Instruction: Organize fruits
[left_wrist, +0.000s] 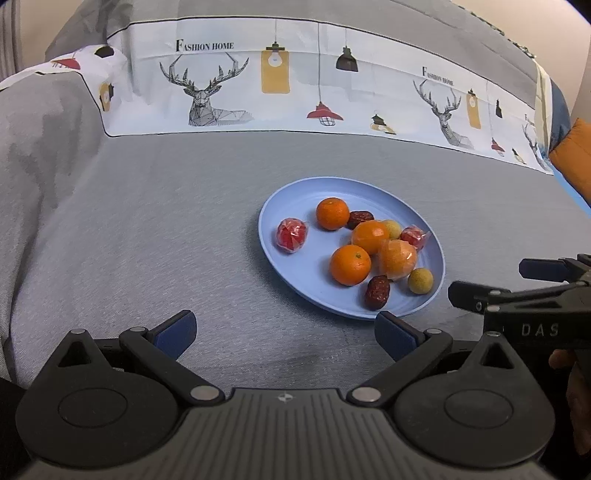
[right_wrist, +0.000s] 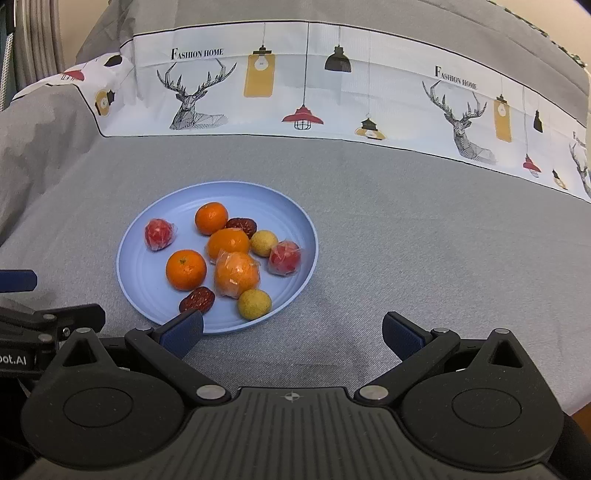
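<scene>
A light blue plate (left_wrist: 295, 206) (right_wrist: 147, 266) lies on the grey cloth and holds all the fruit: oranges (left_wrist: 349, 264) (right_wrist: 185, 269), one orange in clear wrap (left_wrist: 398, 258) (right_wrist: 236, 274), two red fruits in wrap (left_wrist: 291, 234) (right_wrist: 159, 234), two dark red dates (left_wrist: 377, 292) (right_wrist: 197, 299) and two small yellow fruits (left_wrist: 420, 280) (right_wrist: 253, 303). My left gripper (left_wrist: 284, 328) is open and empty, just short of the plate's near-left edge. My right gripper (right_wrist: 293, 330) is open and empty, at the plate's near-right edge. It also shows in the left wrist view (left_wrist: 517, 291).
The grey cloth (left_wrist: 147, 240) (right_wrist: 424, 240) spreads to the left and right of the plate. A white printed band with deer and lamps (left_wrist: 258, 81) (right_wrist: 295, 85) rises behind it. An orange cushion (left_wrist: 576, 155) sits at the far right.
</scene>
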